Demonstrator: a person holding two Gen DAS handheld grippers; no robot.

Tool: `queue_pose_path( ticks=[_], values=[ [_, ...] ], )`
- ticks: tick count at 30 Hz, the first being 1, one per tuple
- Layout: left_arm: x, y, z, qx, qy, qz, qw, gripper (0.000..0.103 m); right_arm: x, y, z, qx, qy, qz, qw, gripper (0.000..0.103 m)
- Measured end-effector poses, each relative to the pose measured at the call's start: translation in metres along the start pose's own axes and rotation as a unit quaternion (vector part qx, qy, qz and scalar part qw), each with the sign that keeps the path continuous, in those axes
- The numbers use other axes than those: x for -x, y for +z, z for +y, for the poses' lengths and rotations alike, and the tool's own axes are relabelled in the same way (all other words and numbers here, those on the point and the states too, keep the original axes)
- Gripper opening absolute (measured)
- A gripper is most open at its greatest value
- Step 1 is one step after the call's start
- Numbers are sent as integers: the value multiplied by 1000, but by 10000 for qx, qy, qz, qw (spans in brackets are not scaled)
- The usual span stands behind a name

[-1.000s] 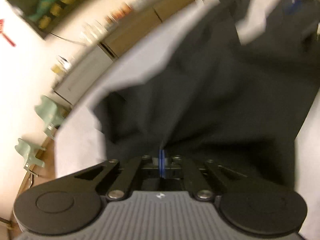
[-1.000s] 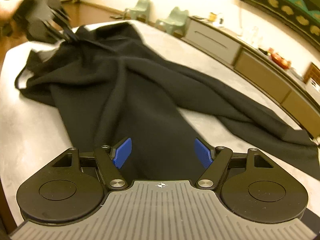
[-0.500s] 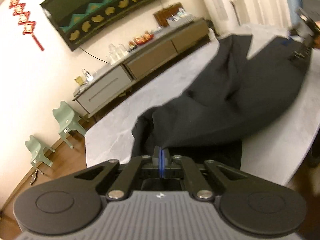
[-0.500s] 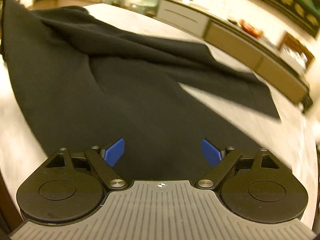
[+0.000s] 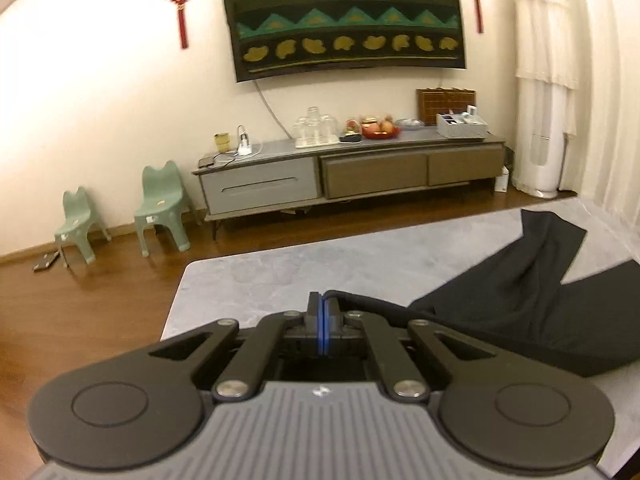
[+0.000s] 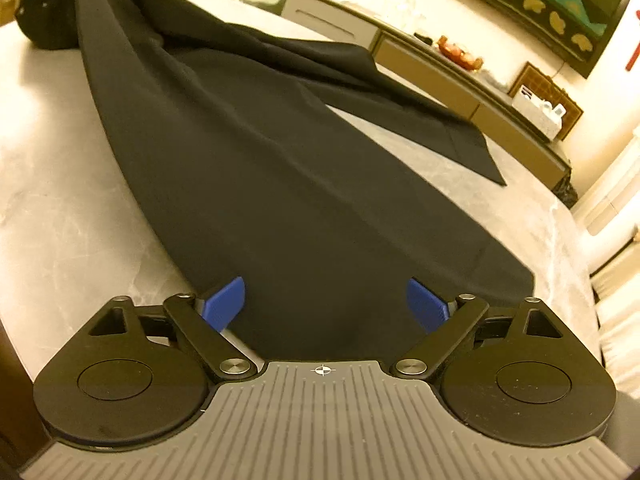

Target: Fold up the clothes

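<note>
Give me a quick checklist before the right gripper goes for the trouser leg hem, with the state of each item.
1. Left gripper shut on the black trousers: ok, its blue pads are pressed together with a fold of black cloth running off beside them.
2. Right gripper open: ok, its pads stand wide apart.
3. Right gripper empty: ok, the cloth lies beneath it, not pinched.
4. Near leg flat on the table: ok, it lies smooth up to the hem.
5. Far leg laid out straight: not ok, it splays off at an angle.
6. Waist end flat: cannot tell, it is bunched at the far end.
</note>
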State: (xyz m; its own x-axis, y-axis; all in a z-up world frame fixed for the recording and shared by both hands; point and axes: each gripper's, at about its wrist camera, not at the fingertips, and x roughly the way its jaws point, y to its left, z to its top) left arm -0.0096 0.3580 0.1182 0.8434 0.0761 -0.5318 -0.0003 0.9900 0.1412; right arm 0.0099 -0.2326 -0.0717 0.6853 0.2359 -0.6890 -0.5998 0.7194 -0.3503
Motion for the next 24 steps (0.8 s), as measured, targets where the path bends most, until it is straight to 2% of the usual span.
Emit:
queue_pose_path(
  ticks=[1,4,9,14,16,17,19,20,21,22,24],
  values=[
    [-3,4,3,20,28,27,10000,1,7,4,-1,-47,12,-156,9999,89],
    [-12,13,9,65,29,25,10000,1,20,17,6,-209,398,-495,9978,91],
    [-24,23,21,190,-18,-32,9998,1,5,24,21,25,435,-307,9986,89],
    [-49,27,30,198,45,95,9997,1,-11,31,36,259,473,-118,9985,88],
    [-60,29,36,256,75,116,9996,1,-17,33,43,353,487,-43,9982,75],
    [-68,31,39,318,69,136,9994,1,-20,35,43,369,445,8,9983,64],
    [-83,38,48,414,62,157,9990,1,-25,35,35,390,-5,186,9991,48],
    [-90,43,51,425,78,163,9989,1,-28,35,31,455,-192,273,9984,32],
    [-98,47,53,413,109,172,9989,1,-29,33,27,469,-290,351,9979,24],
    [-106,51,56,398,143,182,9989,1,-32,32,22,492,-361,452,9971,23],
    [-120,57,59,374,170,222,9989,1,-39,29,14,629,-477,660,9947,13]
  ],
)
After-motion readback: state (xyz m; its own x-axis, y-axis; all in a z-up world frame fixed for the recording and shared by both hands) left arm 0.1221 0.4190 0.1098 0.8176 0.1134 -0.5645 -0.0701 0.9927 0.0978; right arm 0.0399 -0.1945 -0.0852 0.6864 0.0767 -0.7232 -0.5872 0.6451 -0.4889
